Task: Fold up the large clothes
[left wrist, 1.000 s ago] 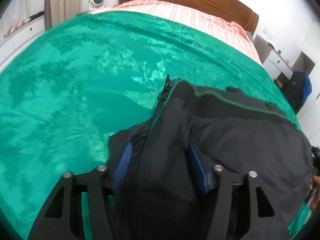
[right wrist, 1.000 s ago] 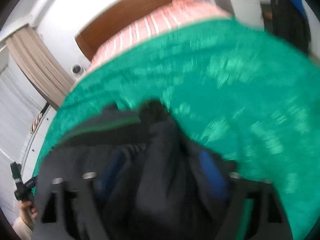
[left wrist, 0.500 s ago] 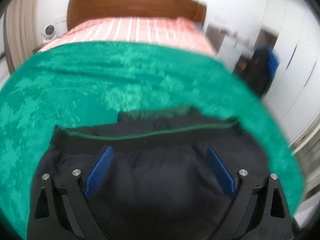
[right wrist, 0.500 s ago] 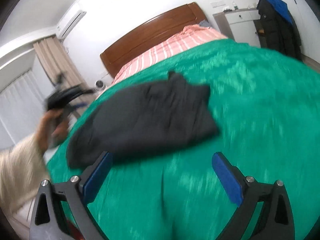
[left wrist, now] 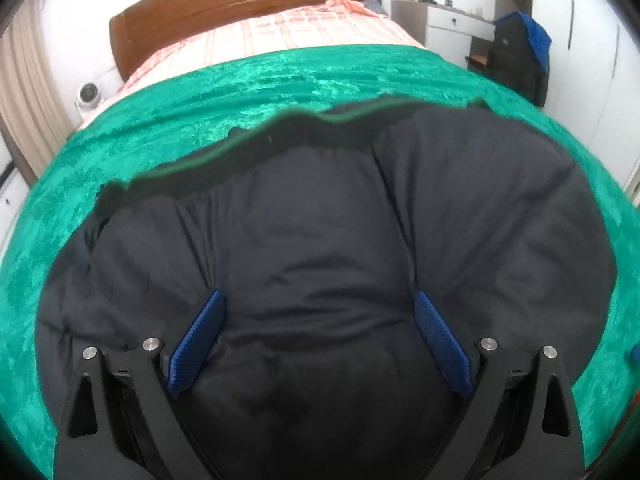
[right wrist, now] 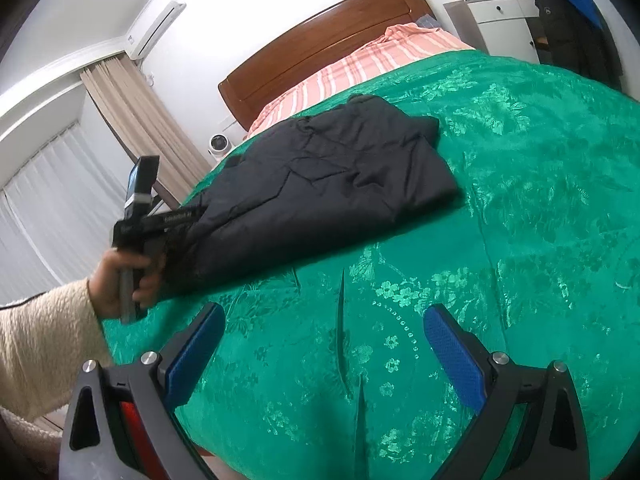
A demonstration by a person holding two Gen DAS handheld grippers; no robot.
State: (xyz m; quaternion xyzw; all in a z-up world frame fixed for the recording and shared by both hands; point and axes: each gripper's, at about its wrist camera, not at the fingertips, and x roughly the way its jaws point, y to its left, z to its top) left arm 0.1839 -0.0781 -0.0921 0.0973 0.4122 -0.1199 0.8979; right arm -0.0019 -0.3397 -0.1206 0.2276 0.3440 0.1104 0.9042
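both claws have let go: a second ago each clenched the dark jacket (right wrist: 320, 184), now it lies folded on the bed's green blanket (right wrist: 520, 200). left claw (left wrist: 318, 320) spread over it, right claw (right wrist: 320, 336) released, pulled back over bare blanket.

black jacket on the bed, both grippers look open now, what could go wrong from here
1. The folded black jacket is puffy, so with both grippers open it may spring back and loosen the fold.
2. The left gripper hangs right over the fabric; its blue pads could snag a crease and drag the bundle across the green bedspread.
3. The right gripper is over bare bedspread, apart from the jacket, so it probably cannot steady it.
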